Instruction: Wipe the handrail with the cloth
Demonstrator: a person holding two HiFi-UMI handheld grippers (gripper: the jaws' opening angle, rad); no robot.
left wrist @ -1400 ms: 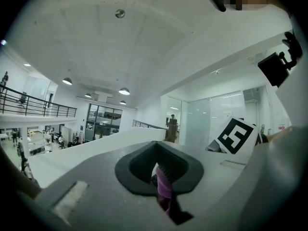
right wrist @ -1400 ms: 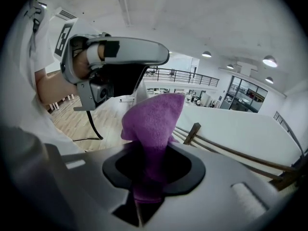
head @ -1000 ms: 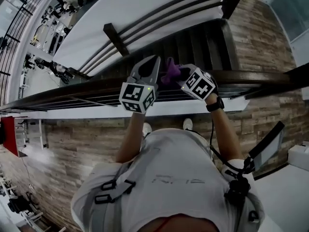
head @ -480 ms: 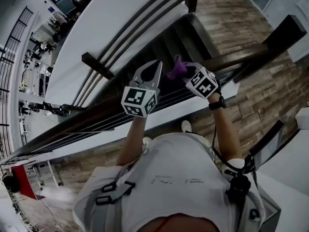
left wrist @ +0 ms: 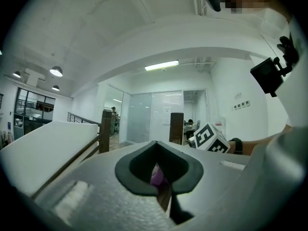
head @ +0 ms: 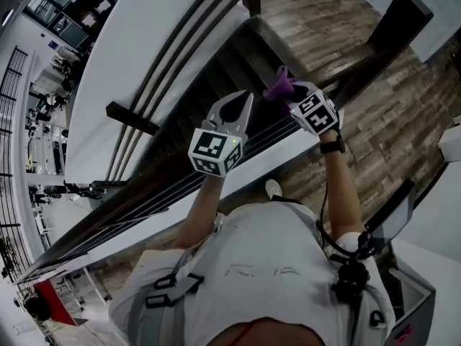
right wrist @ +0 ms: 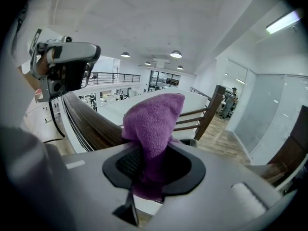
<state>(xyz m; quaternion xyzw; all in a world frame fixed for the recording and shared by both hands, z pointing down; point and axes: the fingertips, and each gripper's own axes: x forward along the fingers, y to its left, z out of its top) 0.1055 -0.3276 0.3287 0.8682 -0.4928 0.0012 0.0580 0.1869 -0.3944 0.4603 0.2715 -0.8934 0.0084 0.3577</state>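
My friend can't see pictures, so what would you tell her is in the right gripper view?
The right tongs pinch a fluffy purple cloth that sticks up between them. Behind it, a dark wooden handrail runs away to the left, with a bright white hall beyond.

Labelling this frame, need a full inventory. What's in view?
cloth: 1, purple, clamped in the right claw, by the handrail
handrail: 1, dark wood, runs diagonally in front of the person
stairs: 1 flight, dark, beyond the handrail
post: 1, dark, top right in the head view
floor: brown wood planks, right of the stairs
watch: 1, black, right wrist
left claw: 1, grey, shut, empty, left of the cloth
right claw: 1, grey, shut on the cloth
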